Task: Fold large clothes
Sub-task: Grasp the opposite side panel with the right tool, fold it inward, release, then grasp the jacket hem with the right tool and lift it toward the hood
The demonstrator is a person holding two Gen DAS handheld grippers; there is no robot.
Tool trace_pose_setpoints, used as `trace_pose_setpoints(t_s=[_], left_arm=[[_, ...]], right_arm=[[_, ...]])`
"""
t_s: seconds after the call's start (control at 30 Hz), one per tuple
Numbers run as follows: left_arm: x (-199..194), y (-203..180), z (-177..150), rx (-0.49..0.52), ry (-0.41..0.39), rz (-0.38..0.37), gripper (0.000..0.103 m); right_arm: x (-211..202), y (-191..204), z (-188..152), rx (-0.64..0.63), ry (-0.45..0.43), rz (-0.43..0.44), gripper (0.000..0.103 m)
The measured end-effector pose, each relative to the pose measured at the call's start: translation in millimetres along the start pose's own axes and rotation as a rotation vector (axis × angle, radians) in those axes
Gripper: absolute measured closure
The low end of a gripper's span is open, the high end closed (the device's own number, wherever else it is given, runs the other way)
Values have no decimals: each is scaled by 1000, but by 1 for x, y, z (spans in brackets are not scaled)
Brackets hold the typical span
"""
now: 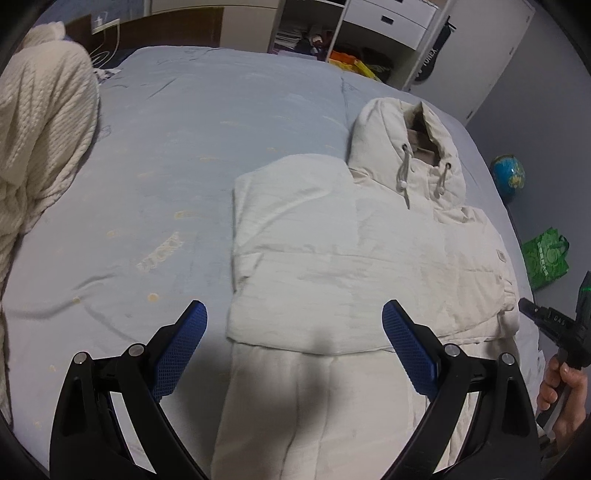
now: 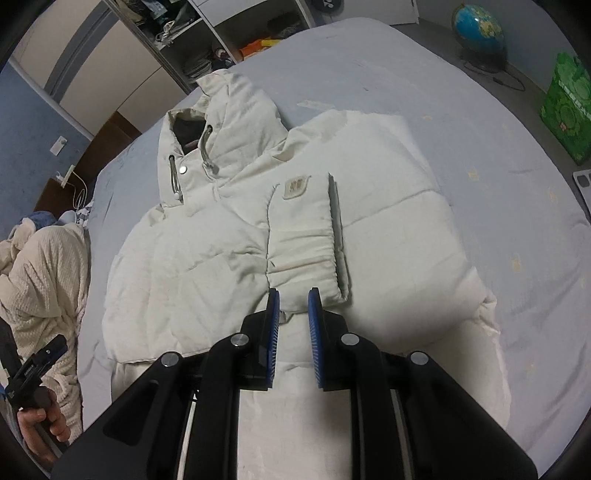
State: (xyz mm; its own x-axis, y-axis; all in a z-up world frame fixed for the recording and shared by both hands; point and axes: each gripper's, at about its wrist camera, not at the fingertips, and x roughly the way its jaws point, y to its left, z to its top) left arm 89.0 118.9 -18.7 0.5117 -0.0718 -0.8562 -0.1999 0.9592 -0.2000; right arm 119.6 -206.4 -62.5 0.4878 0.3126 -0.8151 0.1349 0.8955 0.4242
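A white padded hooded jacket (image 1: 332,251) lies flat on the light blue bed (image 1: 166,166), hood to the far side, its sleeves folded in over the body. My left gripper (image 1: 293,332) is wide open above the jacket's near hem, holding nothing. In the right wrist view the jacket (image 2: 207,258) fills the middle, and a sleeve cuff (image 2: 306,254) lies across its front. My right gripper (image 2: 293,295) has its jaws a narrow gap apart just at the cuff's near end; whether it pinches fabric is unclear. The right gripper also shows in the left wrist view (image 1: 554,325).
A cream knitted blanket (image 1: 40,147) is heaped at the bed's left side. Shelves and drawers (image 1: 332,33) stand behind the bed. A globe (image 1: 508,177) and a green bag (image 1: 546,258) sit on the floor to the right.
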Motion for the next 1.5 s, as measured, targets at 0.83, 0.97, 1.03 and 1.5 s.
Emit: trace_pose_setpoints(t_s=[0.83,0.97,1.03,1.5], left_arm=[[60,-49,30,70,52,-34,7],[67,-49,37,62,54,-40,7],[67,-48,39,53,49,-45,7],[97,-48,42,68,105,-31,7]], right_arm=[[22,25,53,-91,-49,61,43],[34,26,82,-97,-47,84,38],[45,27,100,-98,-32,113,36],[142,15,218,-17,58,210,31]])
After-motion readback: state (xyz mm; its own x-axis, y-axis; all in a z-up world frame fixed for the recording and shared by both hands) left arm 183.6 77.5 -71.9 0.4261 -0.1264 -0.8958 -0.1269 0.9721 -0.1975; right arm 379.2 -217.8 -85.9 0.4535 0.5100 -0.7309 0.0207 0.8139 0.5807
